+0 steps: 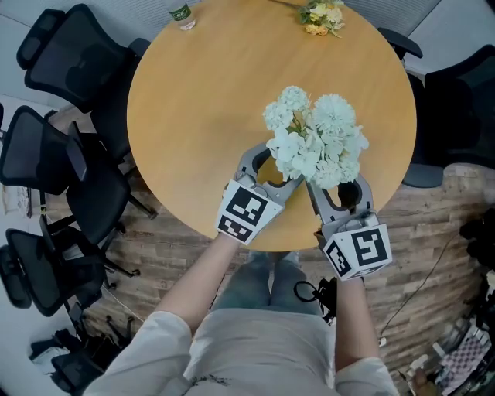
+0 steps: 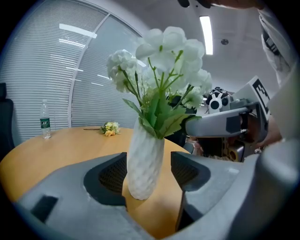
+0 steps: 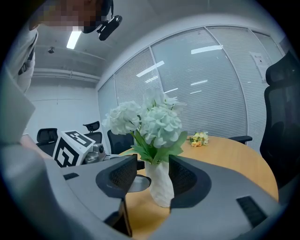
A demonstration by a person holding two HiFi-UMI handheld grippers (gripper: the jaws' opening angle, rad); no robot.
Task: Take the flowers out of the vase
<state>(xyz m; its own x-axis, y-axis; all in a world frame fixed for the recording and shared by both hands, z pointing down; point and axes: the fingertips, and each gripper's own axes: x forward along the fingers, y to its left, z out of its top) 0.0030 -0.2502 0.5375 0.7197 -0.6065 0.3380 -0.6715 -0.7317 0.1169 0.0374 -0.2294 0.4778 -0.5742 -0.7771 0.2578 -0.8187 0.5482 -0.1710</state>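
Note:
A bunch of white flowers (image 1: 315, 138) with green leaves stands in a white textured vase (image 2: 144, 164) near the front edge of the round wooden table (image 1: 201, 116). In the head view the blooms hide the vase. My left gripper (image 1: 272, 166) comes at the vase from the left. Its jaws are open on either side of the vase, with a gap on each side. My right gripper (image 1: 340, 193) comes from the front right. It is open too, and the vase (image 3: 159, 185) stands between its pads, untouched by them.
A small yellow bouquet (image 1: 321, 15) lies at the table's far edge and a water bottle (image 1: 182, 14) stands at the far left. Black office chairs (image 1: 69, 54) crowd the left side, and another (image 1: 464, 108) stands at the right.

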